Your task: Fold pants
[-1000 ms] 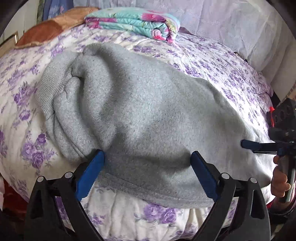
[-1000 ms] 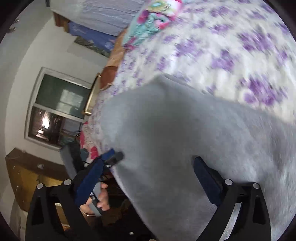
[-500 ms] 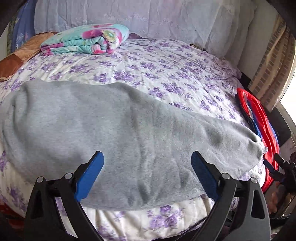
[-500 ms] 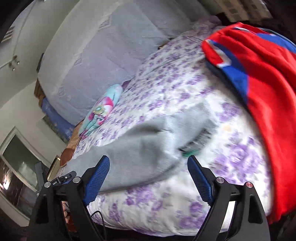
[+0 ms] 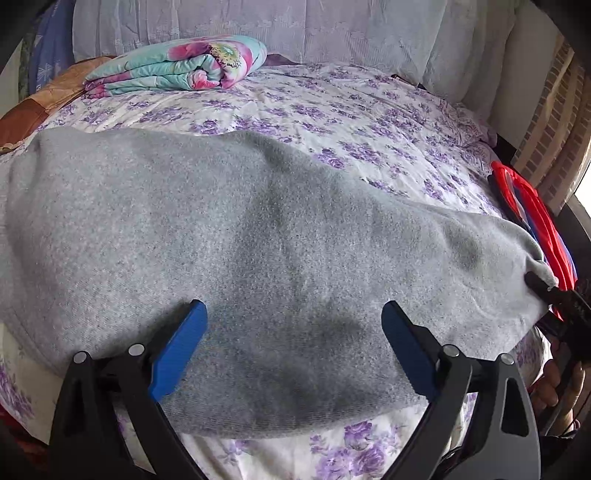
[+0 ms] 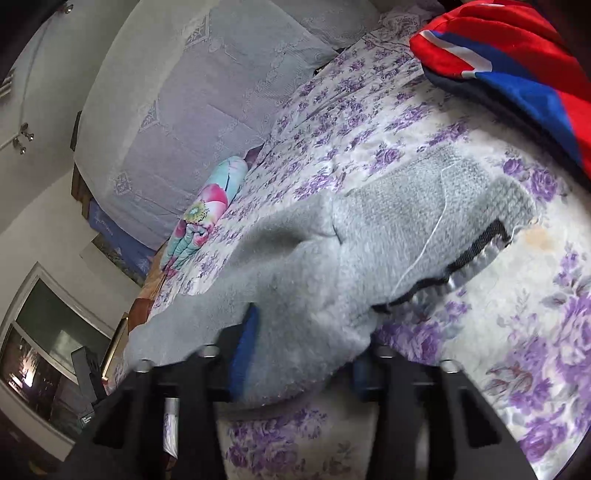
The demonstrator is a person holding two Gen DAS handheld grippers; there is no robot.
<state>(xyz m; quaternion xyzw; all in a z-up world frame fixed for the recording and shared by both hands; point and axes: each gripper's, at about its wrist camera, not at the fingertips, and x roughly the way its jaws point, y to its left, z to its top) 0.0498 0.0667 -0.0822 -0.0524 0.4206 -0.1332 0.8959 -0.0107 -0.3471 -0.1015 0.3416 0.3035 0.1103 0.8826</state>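
Right now the pants lie flat across the near side of the bed. They are gray and soft, and they reach from the left edge of the left view almost to the right edge. No box, bag or basket shows in either view, so nothing is inside anything.

The left gripper hangs over the near edge of the pants. Its two blue fingers are far apart and grip nothing. Gray cloth shows between them, but the pads do not press on it.

The right gripper is at the thin end of the pants, by the ribbed band with a dark strip. Its jaws have just been closing, and a bunch of gray cloth is pinched between them. The cloth bulges up over the fingers and hides most of them. In the left view the tip of this gripper sits at the far right corner of the pants, and a hand shows just below it.

A red and blue cloth lies on the bed just past that end of the pants, near but apart from them. A folded flower blanket sits at the far side of the bed, well away. A brown pillow lies beside it at the left. Behind the bed hangs a white lace cover. A window shows in the right view, low on the left.
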